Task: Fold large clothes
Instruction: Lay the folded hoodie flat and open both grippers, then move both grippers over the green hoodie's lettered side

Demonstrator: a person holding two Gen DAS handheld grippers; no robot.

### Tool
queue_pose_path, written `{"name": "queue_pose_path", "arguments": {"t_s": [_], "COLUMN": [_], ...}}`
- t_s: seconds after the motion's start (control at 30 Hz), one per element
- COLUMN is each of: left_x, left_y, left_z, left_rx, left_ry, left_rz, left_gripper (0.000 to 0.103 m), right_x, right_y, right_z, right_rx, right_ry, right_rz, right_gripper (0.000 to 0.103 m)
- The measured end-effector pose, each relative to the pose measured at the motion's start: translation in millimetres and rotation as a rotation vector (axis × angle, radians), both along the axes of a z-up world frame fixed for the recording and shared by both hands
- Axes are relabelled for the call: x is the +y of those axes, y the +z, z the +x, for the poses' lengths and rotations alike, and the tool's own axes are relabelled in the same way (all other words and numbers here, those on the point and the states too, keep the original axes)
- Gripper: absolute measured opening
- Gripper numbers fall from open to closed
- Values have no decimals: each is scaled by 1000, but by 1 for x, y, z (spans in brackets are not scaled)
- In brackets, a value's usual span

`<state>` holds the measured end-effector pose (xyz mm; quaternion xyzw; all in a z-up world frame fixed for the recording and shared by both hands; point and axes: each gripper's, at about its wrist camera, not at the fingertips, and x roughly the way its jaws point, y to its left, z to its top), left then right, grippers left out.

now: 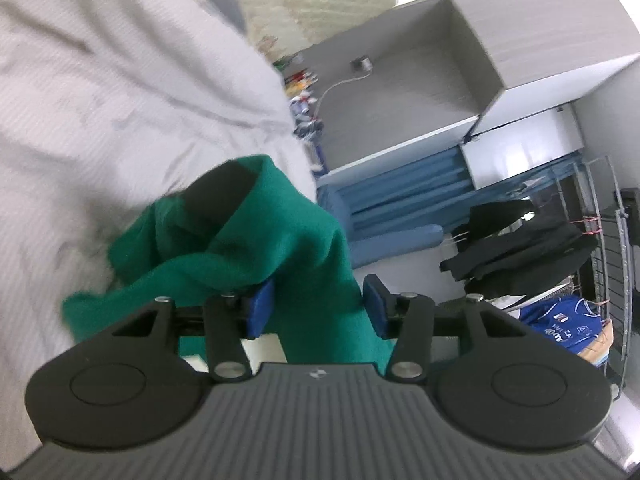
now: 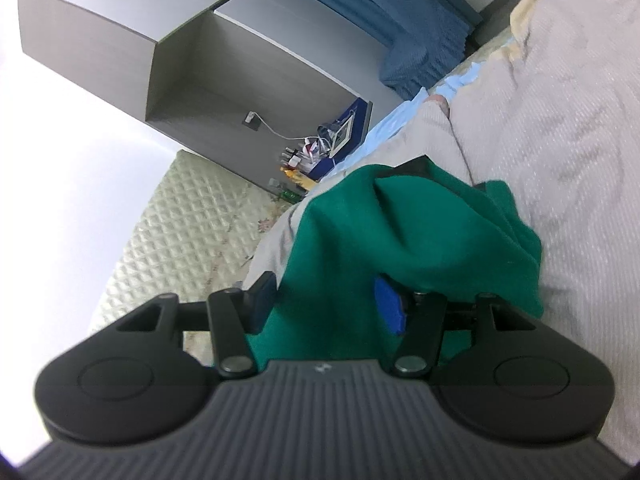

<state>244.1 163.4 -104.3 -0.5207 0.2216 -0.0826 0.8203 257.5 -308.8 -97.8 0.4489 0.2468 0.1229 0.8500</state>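
A grey cupboard (image 1: 460, 80), blue curtain (image 1: 400, 200) and dark clothes on a rack (image 1: 520, 248) stand behind. The green garment (image 1: 288, 240) is bunched on the pale bedspread (image 1: 100, 100), draped between the spread pads of both left gripper (image 1: 318, 306) and right gripper (image 2: 328, 306), neither pinching it.

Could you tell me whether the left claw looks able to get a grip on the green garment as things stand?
Probably yes. The green garment already hangs between the blue pads of the left claw, with nothing else in between. The pads stand apart and do not seem to press on it, so closing should catch the cloth.
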Motion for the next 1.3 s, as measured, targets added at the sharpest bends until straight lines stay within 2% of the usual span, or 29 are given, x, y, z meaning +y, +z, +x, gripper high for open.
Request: {"name": "queue_pose_path", "arguments": {"t_s": [0.13,0.2,0.27,0.4,0.47,0.67,0.8,0.93,1.07,1.2,1.3], "left_x": [3,1,-3,-18,-20,-9,4,5,-2,-16,-28], "left_y": [-9,-14,-18,-23,-35,-80,-95,-100,-90,-73,-59], "left_z": [21,37,52,92,110,144,159,160,154,141,128], "left_rx": [-52,-61,-60,-3,27,111,116,107,92,67,19], "left_ry": [11,-8,-23,-23,-17,-18,-38,-44,-44,-43,-50], "left_rz": [69,128,202,414,469,470,406,406,472,574,661], "left_gripper": [56,56,56,56,56,56,56,56,57,57,57], "right_x": [1,2,5,15,20,28,33,34,39,49,54], "right_y": [-8,-10,-11,-14,-16,-33,-45,-52,-46,-31,-21], "right_z": [20,33,47,79,92,115,131,135,125,108,90], "right_rx": [-10,-19,-26,-40,-45,-64,-56,-55,-70,-84,-124], "right_ry": [9,22,32,55,71,98,109,107,80,52,41], "right_rz": [-45,-73,-108,-211,-277,-468,-516,-536,-553,-605,-631], "right_gripper": [56,56,56,55,55,55,55,54,55,57,65]}}
